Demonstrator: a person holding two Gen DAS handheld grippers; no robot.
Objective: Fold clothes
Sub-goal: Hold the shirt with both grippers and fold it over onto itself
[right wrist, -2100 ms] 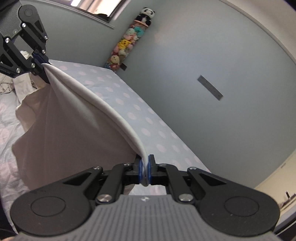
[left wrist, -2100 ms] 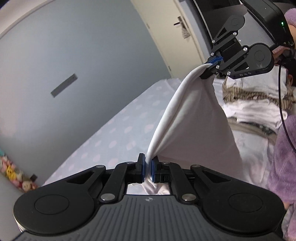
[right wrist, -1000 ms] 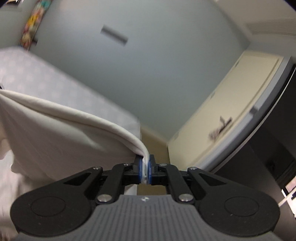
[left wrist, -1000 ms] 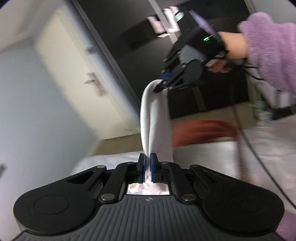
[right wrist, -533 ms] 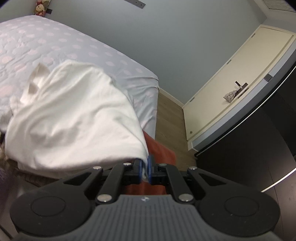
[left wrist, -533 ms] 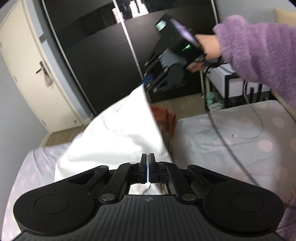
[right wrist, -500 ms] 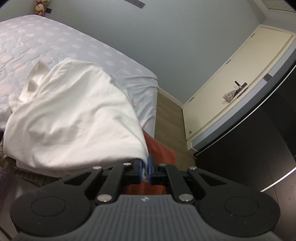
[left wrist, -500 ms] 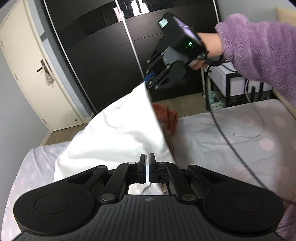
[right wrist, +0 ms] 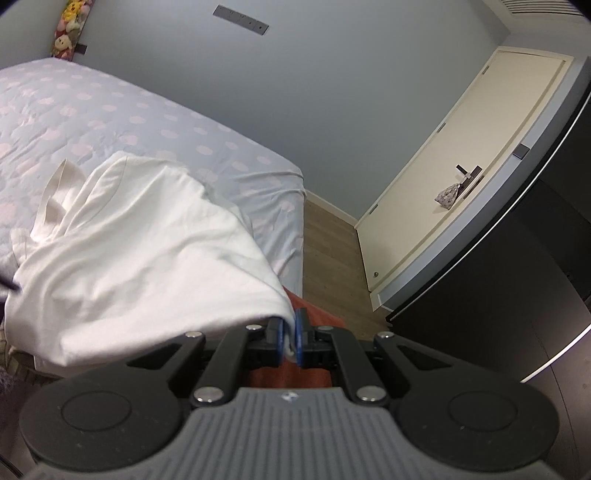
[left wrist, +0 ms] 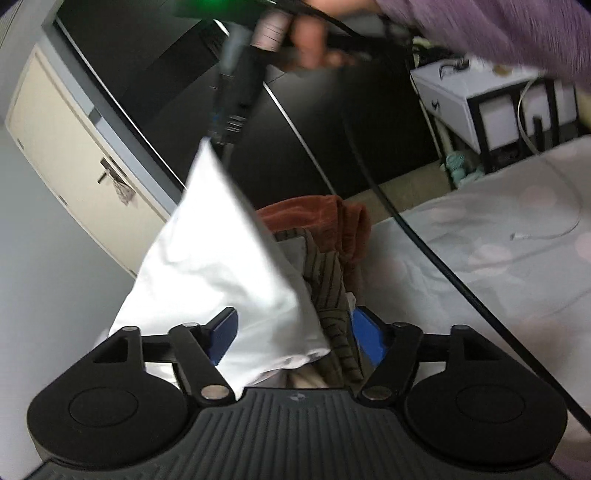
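A white garment [left wrist: 218, 269] hangs as a slanted sheet over a pile of clothes on the bed. My left gripper [left wrist: 295, 332] has its jaws opening wide; the garment's lower corner lies loose between the blue pads [left wrist: 223, 328], not pressed. My right gripper [right wrist: 290, 338] is shut on the garment's [right wrist: 147, 251] other corner, and in the left wrist view it [left wrist: 225, 136] holds that corner up, blurred, in a hand with a purple sleeve [left wrist: 498, 33]. The rest of the garment drapes onto the bed.
Under the garment lie a rust-coloured cloth [left wrist: 317, 214] and a striped brown one [left wrist: 332, 295]. The dotted bedsheet [right wrist: 110, 110] spreads left. A black cable [left wrist: 424, 251] crosses the bed. A dark wardrobe [right wrist: 517, 277], a cream door [right wrist: 443, 177] and a white side table [left wrist: 480, 99] stand around.
My left gripper let go of the garment's corner and its jaws spread apart as it sank toward the pile. The right gripper kept its grip and barely moved.
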